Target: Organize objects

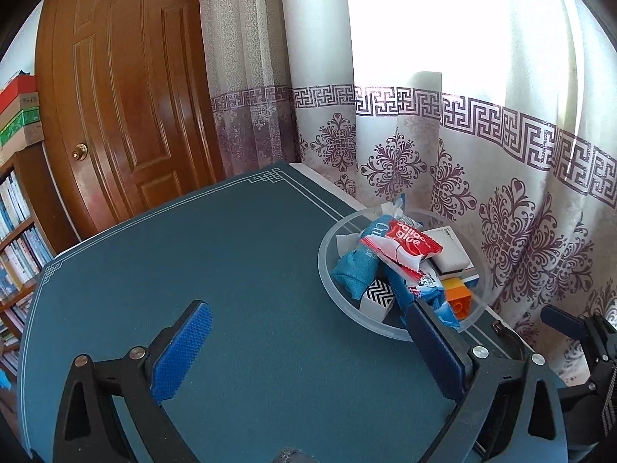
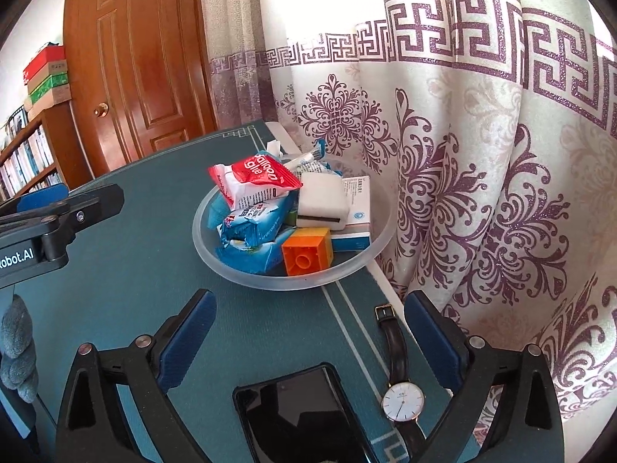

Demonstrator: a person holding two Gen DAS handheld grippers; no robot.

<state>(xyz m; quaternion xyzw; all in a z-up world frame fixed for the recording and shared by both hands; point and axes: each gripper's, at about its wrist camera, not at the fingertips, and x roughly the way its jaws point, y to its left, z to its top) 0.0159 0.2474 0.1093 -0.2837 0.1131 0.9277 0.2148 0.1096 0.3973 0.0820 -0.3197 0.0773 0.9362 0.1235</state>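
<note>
Left wrist view: left claw [image 1: 304,341] spread wide with nothing between its pads, over the bare teal surface [image 1: 216,254]; clear bowl [image 1: 327,231] heaped with packets at the surface's far right edge. Right wrist view: right claw [image 2: 308,332] wide open, nothing gripped; phone [image 2: 297,409] and wristwatch [image 2: 403,401] lie between its fingers near the right edge, bowl just beyond.

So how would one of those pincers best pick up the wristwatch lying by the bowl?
Probably from above, pinching across the narrow black strap just beyond the dial. The wristwatch lies flat on the table, its strap running away from the open right gripper. The round face is wider and smooth, and the phone crowds its left side.
</note>
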